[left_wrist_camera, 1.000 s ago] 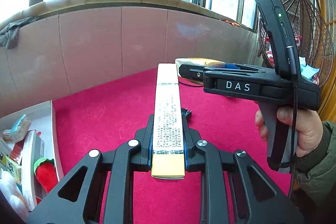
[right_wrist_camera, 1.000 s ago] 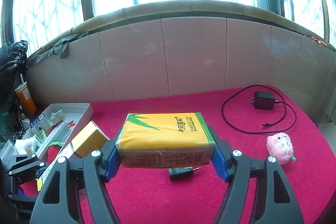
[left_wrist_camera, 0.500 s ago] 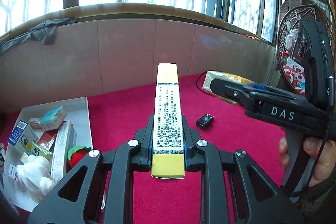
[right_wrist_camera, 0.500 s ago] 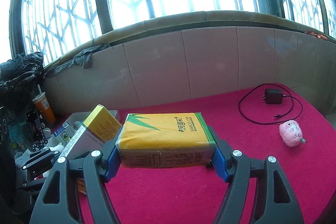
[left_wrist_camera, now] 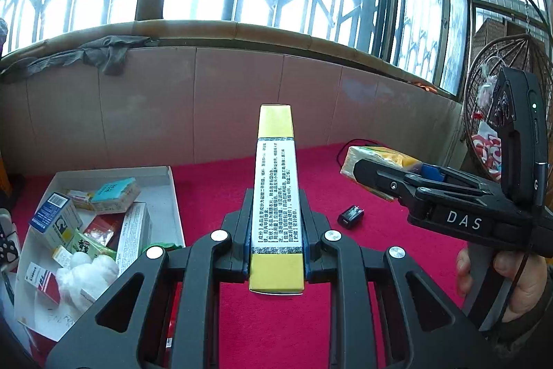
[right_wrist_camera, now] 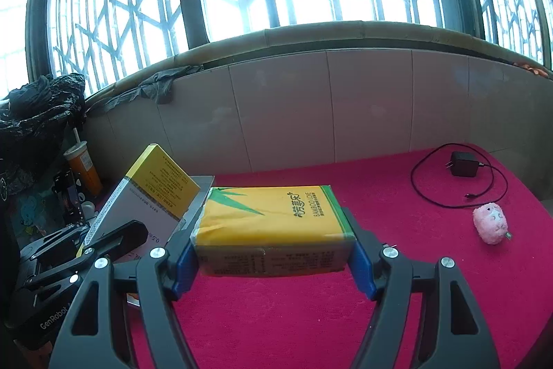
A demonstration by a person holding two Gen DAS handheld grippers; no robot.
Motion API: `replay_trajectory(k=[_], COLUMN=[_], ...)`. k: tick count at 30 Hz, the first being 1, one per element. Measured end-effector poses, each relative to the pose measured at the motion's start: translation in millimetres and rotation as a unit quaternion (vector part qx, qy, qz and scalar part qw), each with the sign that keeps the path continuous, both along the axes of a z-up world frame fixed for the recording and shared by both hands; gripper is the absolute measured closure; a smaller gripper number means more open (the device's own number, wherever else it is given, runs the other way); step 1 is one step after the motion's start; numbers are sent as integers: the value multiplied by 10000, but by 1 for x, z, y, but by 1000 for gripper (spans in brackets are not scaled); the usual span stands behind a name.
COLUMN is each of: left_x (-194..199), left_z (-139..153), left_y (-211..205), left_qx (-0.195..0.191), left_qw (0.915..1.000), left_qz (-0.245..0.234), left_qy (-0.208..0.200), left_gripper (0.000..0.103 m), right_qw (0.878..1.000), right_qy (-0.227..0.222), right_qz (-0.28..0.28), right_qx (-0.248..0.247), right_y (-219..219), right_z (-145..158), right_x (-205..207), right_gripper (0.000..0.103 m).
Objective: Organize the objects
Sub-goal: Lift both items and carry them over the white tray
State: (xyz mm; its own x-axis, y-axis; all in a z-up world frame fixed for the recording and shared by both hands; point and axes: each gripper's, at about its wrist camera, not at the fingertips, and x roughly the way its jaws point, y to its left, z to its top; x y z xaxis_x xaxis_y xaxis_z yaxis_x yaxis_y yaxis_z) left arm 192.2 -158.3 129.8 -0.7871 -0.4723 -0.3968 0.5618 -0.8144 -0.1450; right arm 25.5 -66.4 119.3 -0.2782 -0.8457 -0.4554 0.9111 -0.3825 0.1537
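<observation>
My left gripper (left_wrist_camera: 276,230) is shut on a long yellow-and-white medicine box (left_wrist_camera: 276,175), held on edge above the red cloth and pointing away from me. Down to its left lies a white tray (left_wrist_camera: 171,192) with several small boxes and a white plush in it. My right gripper (right_wrist_camera: 273,241) is shut on a yellow tissue pack (right_wrist_camera: 273,217), its blue pads pressing both ends. In the right wrist view the medicine box (right_wrist_camera: 155,192) tilts up at the left, close beside the tissue pack. A hand (left_wrist_camera: 511,282) holds the right gripper's handle.
A small black plug (left_wrist_camera: 350,217) lies on the red cloth (left_wrist_camera: 276,327) between the grippers. A black charger with its cable (right_wrist_camera: 463,163) and a pink plush toy (right_wrist_camera: 490,223) lie at the right. An orange cup (right_wrist_camera: 83,165) and a black bag (right_wrist_camera: 34,106) stand at the far left. A tiled wall closes the back.
Both grippers have swung left and a little up with their loads. More of the tray now shows in the left wrist view. The medicine box has risen beside the tissue pack.
</observation>
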Motion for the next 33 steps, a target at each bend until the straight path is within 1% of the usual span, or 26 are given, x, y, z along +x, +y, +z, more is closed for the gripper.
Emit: replay_trajectory(k=[20, 26, 33], left_x=[54, 69, 94], left_z=[0, -2, -5], left_y=[-30, -43, -63], left_qx=[250, 273, 364], left_qw=[9974, 9957, 9911], left_qz=[516, 761, 1157], left_qy=[432, 453, 550], left_gripper=[83, 83, 83], right_qw=[9982, 9970, 9953], right_qy=[241, 305, 408], right_qz=[487, 640, 786], right_qx=[248, 296, 385], right_y=[-36, -50, -66], right_z=[2, 3, 1], right_x=[48, 62, 79], right_gripper=[31, 31, 31])
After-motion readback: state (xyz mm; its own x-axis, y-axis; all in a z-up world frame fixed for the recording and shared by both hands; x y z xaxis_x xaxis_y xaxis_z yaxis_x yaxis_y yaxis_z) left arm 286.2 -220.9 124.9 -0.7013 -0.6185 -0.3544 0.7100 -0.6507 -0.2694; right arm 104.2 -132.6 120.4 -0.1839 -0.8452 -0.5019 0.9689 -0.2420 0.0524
